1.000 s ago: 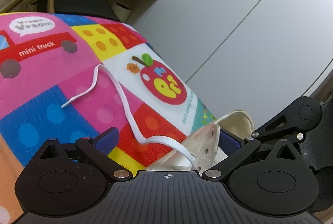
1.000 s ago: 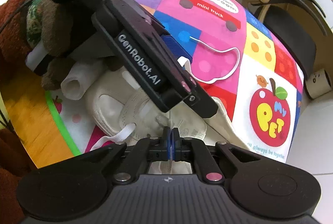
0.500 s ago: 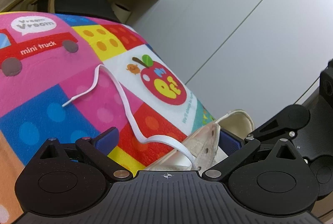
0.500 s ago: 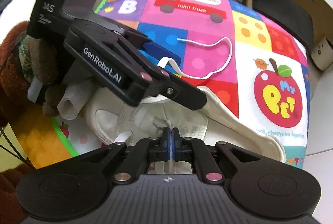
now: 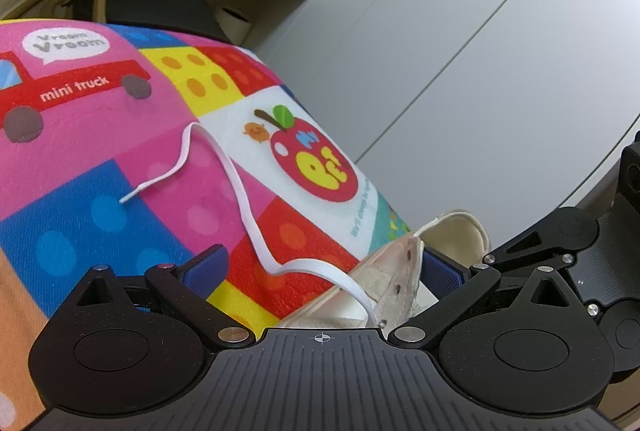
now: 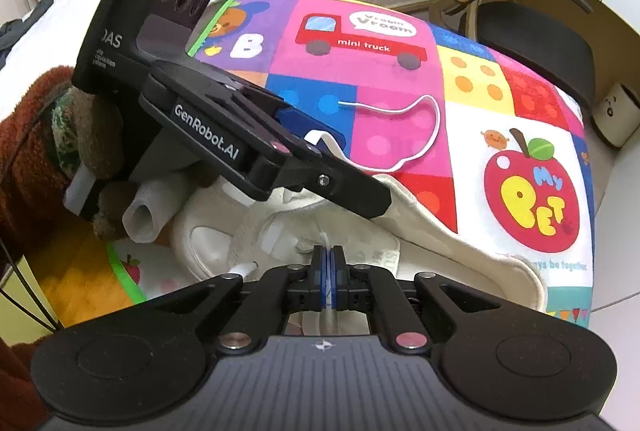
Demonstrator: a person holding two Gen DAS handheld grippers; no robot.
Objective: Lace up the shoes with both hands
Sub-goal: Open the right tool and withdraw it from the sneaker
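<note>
Since 1 second ago the right-wrist view has rolled: the left gripper, which then crossed the frame steeply, now lies flatter, and more of the bedding behind the mat shows. In the left-wrist view the mat, lace and shoe sit as before, while the black body of the right gripper has slid toward the right edge. The left gripper points shallowly down over the mat, its 2 blue-padded fingers standing wide apart on either side of the shoe's eyelet flap without pressing on it. The right gripper tilts steeply down over the shoe, its blue pads pressed together on a thin white lace end that rises from between them. The shoe is cream canvas, soft and rumpled, lying on the near edge of the mat with a row of small round eyelets. A flat white woven lace runs from it in a loose curve across the play mat, a nubbly fabric patchwork of bright dotted squares.
</note>
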